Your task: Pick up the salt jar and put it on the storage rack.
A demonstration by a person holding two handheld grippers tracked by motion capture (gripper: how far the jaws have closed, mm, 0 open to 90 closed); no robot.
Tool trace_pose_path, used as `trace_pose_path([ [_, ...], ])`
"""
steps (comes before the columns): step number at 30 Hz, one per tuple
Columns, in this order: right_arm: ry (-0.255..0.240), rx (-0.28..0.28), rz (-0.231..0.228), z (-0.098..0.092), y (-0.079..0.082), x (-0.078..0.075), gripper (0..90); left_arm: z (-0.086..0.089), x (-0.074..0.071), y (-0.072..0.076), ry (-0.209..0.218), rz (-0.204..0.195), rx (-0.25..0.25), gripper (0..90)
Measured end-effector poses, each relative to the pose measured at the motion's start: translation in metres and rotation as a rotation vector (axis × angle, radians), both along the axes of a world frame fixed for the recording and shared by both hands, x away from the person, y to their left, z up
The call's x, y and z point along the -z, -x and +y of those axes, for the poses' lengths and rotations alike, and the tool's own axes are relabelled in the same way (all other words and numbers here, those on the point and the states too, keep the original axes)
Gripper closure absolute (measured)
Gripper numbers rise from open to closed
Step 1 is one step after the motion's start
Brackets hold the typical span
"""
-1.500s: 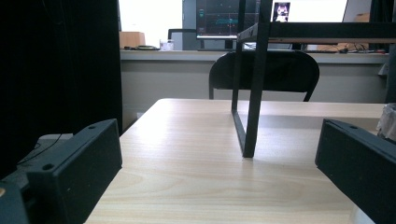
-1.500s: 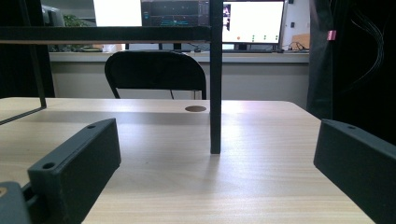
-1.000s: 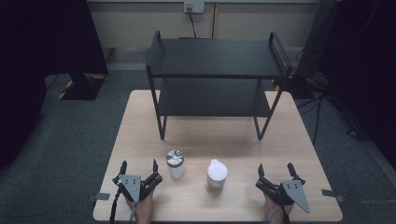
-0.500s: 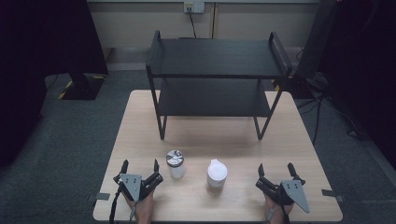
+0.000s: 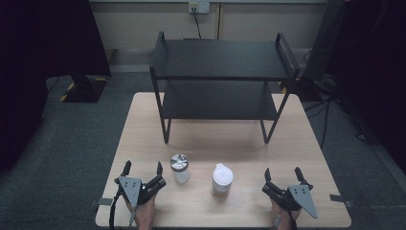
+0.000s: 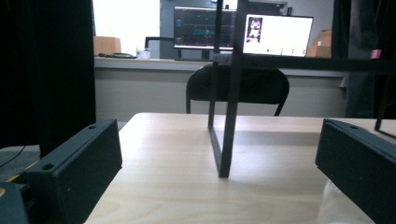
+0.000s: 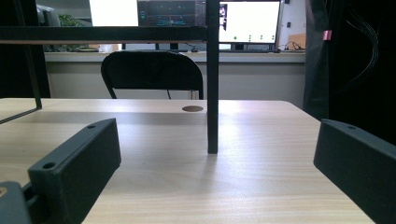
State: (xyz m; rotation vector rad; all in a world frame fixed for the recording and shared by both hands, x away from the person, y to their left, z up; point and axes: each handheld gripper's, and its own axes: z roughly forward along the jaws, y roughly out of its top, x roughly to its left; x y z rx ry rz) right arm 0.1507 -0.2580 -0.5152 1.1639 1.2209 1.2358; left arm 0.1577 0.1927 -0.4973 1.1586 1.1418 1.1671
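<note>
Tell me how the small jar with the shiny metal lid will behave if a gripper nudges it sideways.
The jar stands upright and looks taller than wide, so a high nudge would probably tip it. Its round body would likely roll once down. The clear wall may be slippery and fragile.

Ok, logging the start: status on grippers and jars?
Left gripper, right gripper open, empty. Metal-lidded jar, white-lidded jar upright, untouched. Nothing between.

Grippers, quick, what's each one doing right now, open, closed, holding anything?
Left gripper: open, holding nothing, beside the silver-capped jar.
Right gripper: open, holding nothing, to the right of the white-lidded jar.
</note>
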Motion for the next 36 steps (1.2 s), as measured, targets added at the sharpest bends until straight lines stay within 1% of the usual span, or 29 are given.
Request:
trace_pose_path([
  [4, 0.000, 0.000, 0.000, 0.000, 0.000, 0.000, 0.0, -0.001, -0.009, 0.002, -0.011, -0.007, 0.041, 0.0],
  [11, 0.000, 0.000, 0.000, 0.000, 0.000, 0.000, 0.0, -0.001, -0.019, 0.002, 0.013, -0.033, 0.118, 0.0],
  [13, 0.000, 0.000, 0.000, 0.000, 0.000, 0.000, 0.0, -0.001, -0.020, 0.000, 0.012, -0.038, 0.136, 0.0],
  [17, 0.000, 0.000, 0.000, 0.000, 0.000, 0.000, 0.0, -0.004, -0.021, -0.002, 0.022, -0.036, 0.168, 0.1],
  [20, 0.000, 0.000, 0.000, 0.000, 0.000, 0.000, 0.0, -0.008, -0.021, -0.003, 0.018, -0.034, 0.185, 0.0],
  [25, 0.000, 0.000, 0.000, 0.000, 0.000, 0.000, 0.0, -0.016, -0.018, -0.005, 0.003, -0.028, 0.210, 0.0],
  [29, 0.000, -0.001, 0.000, 0.000, 0.000, 0.000, 0.0, -0.020, -0.017, -0.008, -0.002, -0.007, 0.225, 0.0],
  [30, 0.000, -0.001, 0.000, 0.000, 0.000, 0.000, 0.0, -0.021, -0.017, -0.008, -0.005, -0.001, 0.227, 0.0],
  [32, 0.000, -0.001, 0.000, 0.000, 0.000, 0.000, 0.0, -0.026, -0.014, -0.008, -0.018, -0.005, 0.214, 0.0],
  [33, 0.000, -0.001, 0.000, 0.000, 0.000, 0.000, 0.0, -0.026, -0.014, -0.009, -0.022, -0.002, 0.218, 0.1],
  [36, 0.000, -0.001, 0.000, 0.000, 0.000, 0.000, 0.0, -0.028, -0.014, -0.013, -0.029, 0.027, 0.239, 0.4],
])
